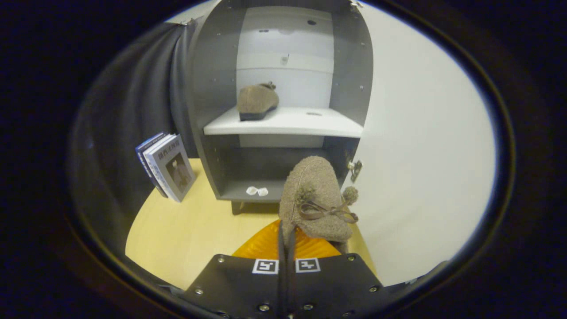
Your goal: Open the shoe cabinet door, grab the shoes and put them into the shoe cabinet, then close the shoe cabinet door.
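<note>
gripper (pixel 287 241): clamped on fuzzy slipper (pixel 315 199) heel edge
target: white shelf (pixel 310 124), 12 o'clock, right of other slipper (pixel 257 102)
tip: lift above shelf lip, keep level

Brown fuzzy shoe (pixel 315 199) – grey cabinet (pixel 212 88)

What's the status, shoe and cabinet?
Fingers shut on second shoe, held before open cabinet. First shoe already on middle shelf. Door swung open; path looks clear.
</note>
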